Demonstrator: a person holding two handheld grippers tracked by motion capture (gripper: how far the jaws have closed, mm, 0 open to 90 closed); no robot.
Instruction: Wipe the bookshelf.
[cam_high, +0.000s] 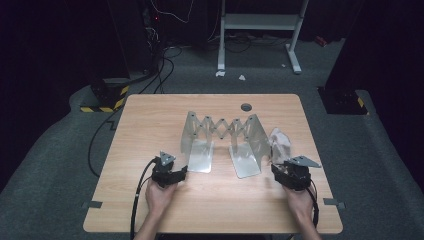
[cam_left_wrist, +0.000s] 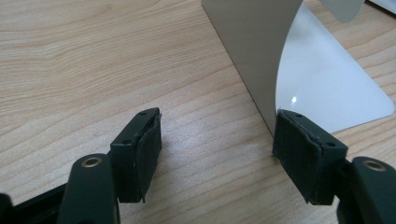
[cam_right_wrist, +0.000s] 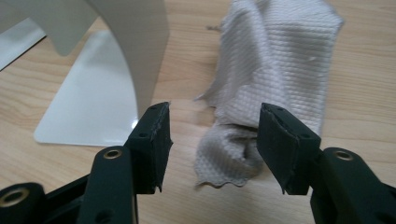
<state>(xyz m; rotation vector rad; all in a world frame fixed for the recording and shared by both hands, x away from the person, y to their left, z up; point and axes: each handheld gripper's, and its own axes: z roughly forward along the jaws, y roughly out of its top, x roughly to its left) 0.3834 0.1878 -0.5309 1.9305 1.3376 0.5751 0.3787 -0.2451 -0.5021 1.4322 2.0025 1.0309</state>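
Both jaws wide, gripping nothing — left hand-held gripper (cam_left_wrist: 217, 140) by the metal rack (cam_high: 223, 131), right hand-held gripper (cam_right_wrist: 212, 140) over the cloth (cam_right_wrist: 275, 70).

words: none to read | numbers: none | brands or labels: none | signs: none on the table, the metal rack, the cloth or the grippers

Left tool (cam_high: 176, 172) and right tool (cam_high: 282, 171), jaws apart.
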